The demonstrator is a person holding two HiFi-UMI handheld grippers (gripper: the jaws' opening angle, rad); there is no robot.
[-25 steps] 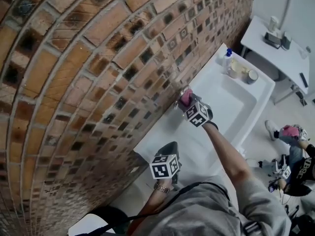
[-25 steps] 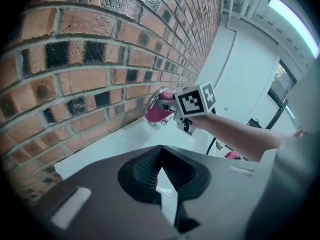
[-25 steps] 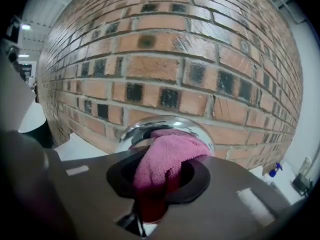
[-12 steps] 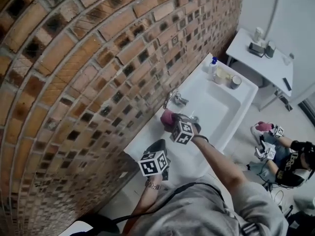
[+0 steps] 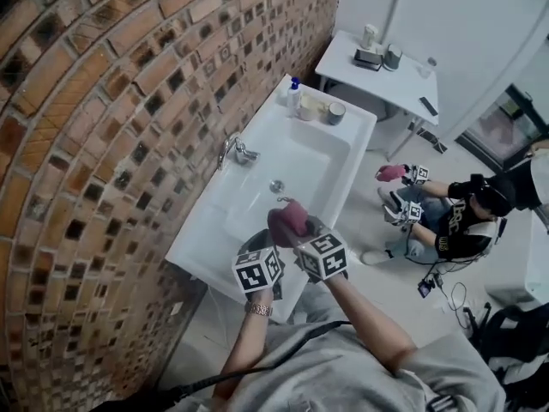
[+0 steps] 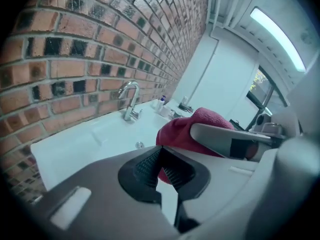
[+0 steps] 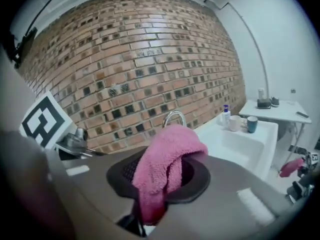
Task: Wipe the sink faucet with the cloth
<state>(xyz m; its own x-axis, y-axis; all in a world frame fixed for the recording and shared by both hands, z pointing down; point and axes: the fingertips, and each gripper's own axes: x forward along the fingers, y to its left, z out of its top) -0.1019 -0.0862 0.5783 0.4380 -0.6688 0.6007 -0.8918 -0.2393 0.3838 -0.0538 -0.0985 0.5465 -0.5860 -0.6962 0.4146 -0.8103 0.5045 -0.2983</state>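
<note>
The chrome faucet (image 5: 236, 151) stands at the back of the white sink (image 5: 214, 221), against the brick wall. It also shows in the left gripper view as the faucet (image 6: 130, 100) and in the right gripper view as the faucet (image 7: 174, 117). My right gripper (image 5: 298, 228) is shut on the pink cloth (image 5: 286, 219) and hovers over the sink's front edge, well away from the faucet. The cloth (image 7: 167, 159) drapes over the right gripper (image 7: 161, 170). My left gripper (image 5: 255, 247) sits right beside it, jaws together and holding nothing. The left gripper (image 6: 161, 152) has the cloth (image 6: 182, 134) just ahead of it.
A soap bottle (image 5: 294, 93) and two cups (image 5: 334, 112) stand at the sink's far end. Beyond is a white table (image 5: 377, 71) with small items. A person (image 5: 459, 217) sits on the floor to the right. The brick wall (image 5: 103, 144) runs along the left.
My right gripper has drawn the cloth back from the faucet to the sink's front edge, next to the left gripper. The head view has pulled back and now shows more of the room.
</note>
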